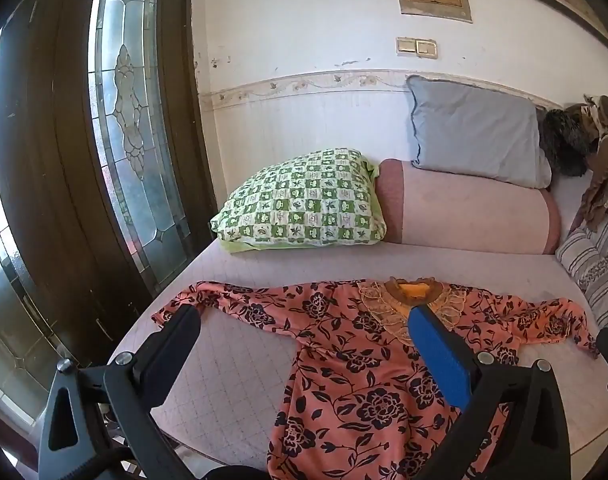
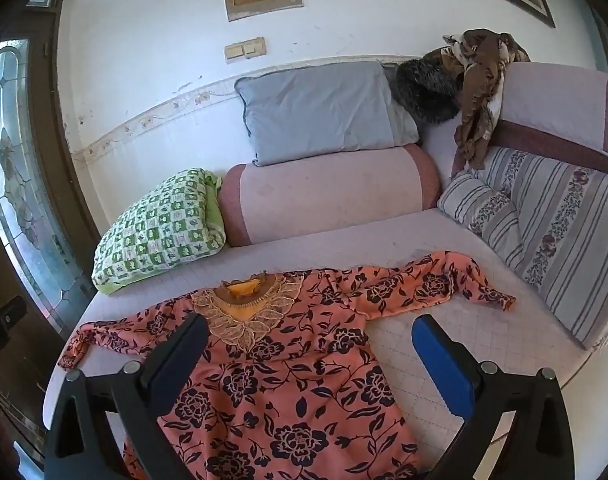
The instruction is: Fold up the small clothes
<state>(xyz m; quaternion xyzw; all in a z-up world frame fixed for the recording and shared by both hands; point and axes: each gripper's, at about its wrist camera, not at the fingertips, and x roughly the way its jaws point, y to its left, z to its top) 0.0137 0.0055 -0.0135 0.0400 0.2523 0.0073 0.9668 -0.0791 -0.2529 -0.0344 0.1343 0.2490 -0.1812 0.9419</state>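
A small orange dress with black flowers [image 1: 355, 364] [image 2: 288, 376] lies flat on the pale quilted bed [image 1: 232, 360] [image 2: 443, 364], its gold lace collar [image 1: 407, 300] [image 2: 244, 304] toward the pillows and both sleeves spread out. My left gripper [image 1: 304, 316] hovers open above the dress's left half, nothing between its fingers. My right gripper [image 2: 309, 328] hangs open over the chest and right side, also holding nothing. The dress's hem runs out of view at the bottom.
A green checked pillow [image 1: 304, 200] [image 2: 160, 232], a pink bolster [image 1: 471, 208] [image 2: 327, 196] and a grey pillow [image 1: 475, 136] [image 2: 319, 108] sit at the bed's far end. Striped cushions [image 2: 555, 232] line the right side. A glass-paned door [image 1: 132, 120] stands left. Brown cloth [image 2: 479, 88] drapes over the backrest.
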